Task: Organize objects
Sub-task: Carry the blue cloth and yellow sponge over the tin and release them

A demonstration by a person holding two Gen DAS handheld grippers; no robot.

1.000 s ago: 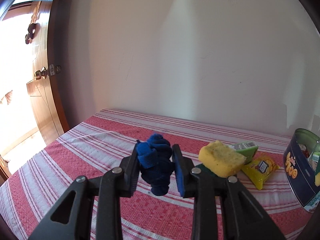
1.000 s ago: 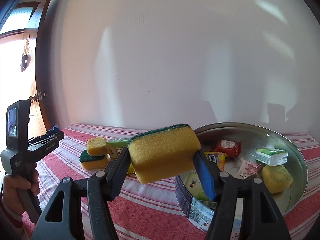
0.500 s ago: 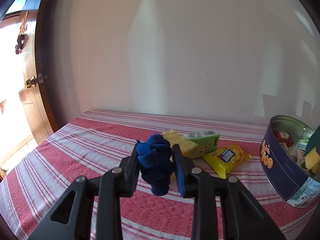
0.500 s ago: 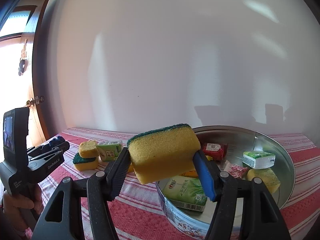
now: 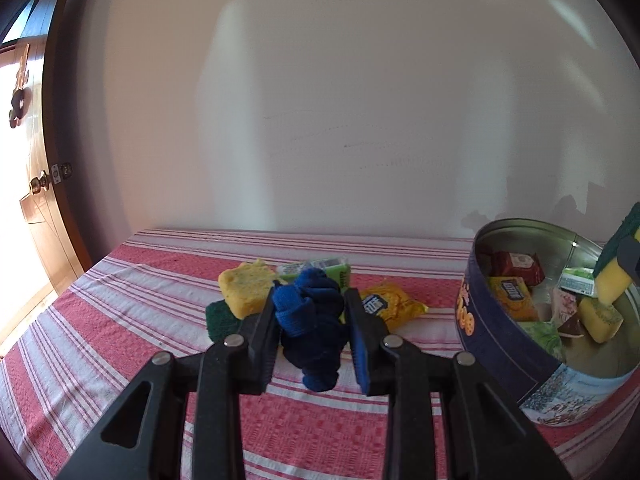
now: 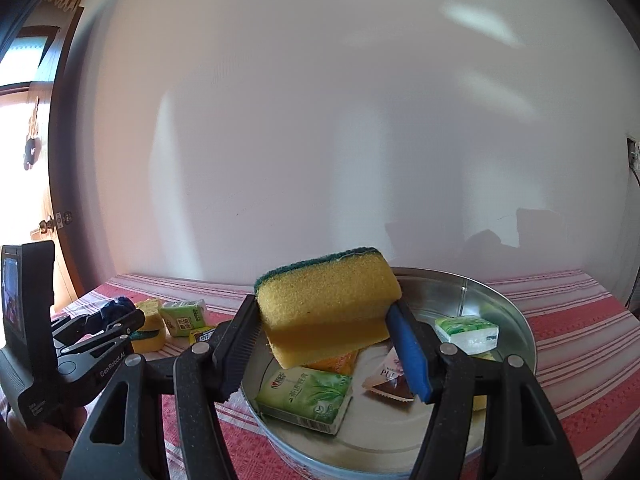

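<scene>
My left gripper is shut on a balled blue sock, held above the striped cloth, left of the round tin. My right gripper is shut on a yellow sponge with a green scrub top, held over the tin's open inside. That sponge shows in the left wrist view at the tin's right edge. The tin holds several packets and a sponge. The left gripper with the sock shows in the right wrist view.
On the red-and-white striped cloth lie a yellow sponge on a green pad, a green packet and a yellow snack packet. A white wall stands behind. A wooden door is at the far left.
My left gripper has swung right with the sock, bringing the tin closer. My right gripper has moved further over the tin with the sponge.
</scene>
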